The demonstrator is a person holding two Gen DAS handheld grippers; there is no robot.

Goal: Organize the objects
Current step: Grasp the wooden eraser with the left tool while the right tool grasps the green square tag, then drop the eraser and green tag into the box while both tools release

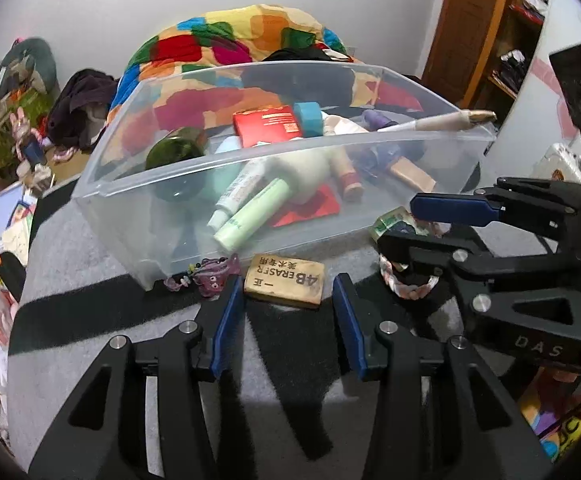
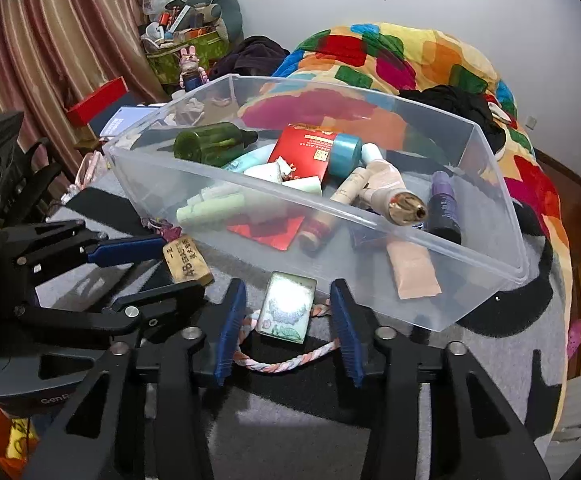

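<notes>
A worn tan eraser (image 1: 284, 282) printed "4B ERASER" lies on the grey mat just in front of a clear plastic bin (image 1: 102, 192). My left gripper (image 1: 286, 300) is open, with a blue pad on either side of the eraser and a gap at both sides. A small tin with a floral lid (image 2: 288, 306) rests on a braided rope (image 2: 286, 364) against the bin wall (image 2: 410, 236). My right gripper (image 2: 286, 294) is open around the tin, its pads clear of it. The bin holds a green bottle (image 2: 210, 144), a red box (image 2: 310, 148) and several tubes.
A purple beaded trinket (image 1: 210, 276) lies left of the eraser by the bin's corner. A gold-tipped applicator (image 2: 404, 208) pokes over the bin rim. A patchwork quilt (image 2: 390, 56) is heaped behind; clutter (image 1: 6, 92) lies at the left and a wooden shelf (image 1: 490, 20) stands at the right.
</notes>
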